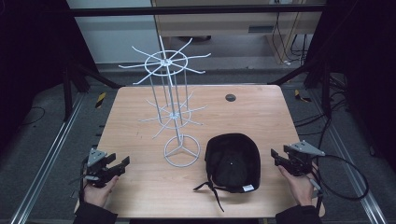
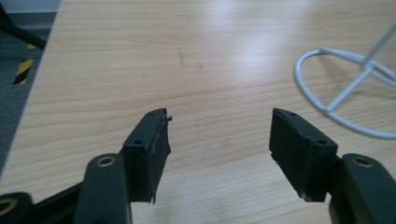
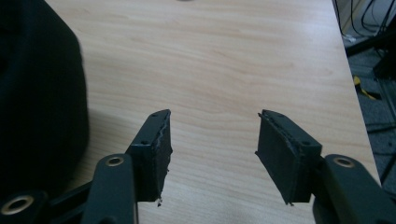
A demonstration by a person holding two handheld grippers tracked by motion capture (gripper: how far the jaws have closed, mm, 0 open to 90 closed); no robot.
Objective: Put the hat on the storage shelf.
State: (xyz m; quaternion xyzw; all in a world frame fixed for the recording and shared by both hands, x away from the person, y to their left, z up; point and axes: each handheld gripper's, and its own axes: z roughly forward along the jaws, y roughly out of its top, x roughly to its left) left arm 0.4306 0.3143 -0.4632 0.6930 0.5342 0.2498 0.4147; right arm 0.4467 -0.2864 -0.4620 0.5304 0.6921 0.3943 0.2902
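Two grippers rest spread and empty at the table's near corners: left gripper (image 1: 122, 164) at seven o'clock, right gripper (image 1: 276, 157) at four. Black cap (image 1: 232, 162) lies upturned beside the wire rack (image 1: 172, 100); best pinch its rim squarely before lifting.

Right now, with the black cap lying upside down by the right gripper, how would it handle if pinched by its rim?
The black cap looks like soft fabric, so it would probably sag from a rim pinch. Its loose strap trails on the table and would likely dangle. It seems light and unlikely to roll.
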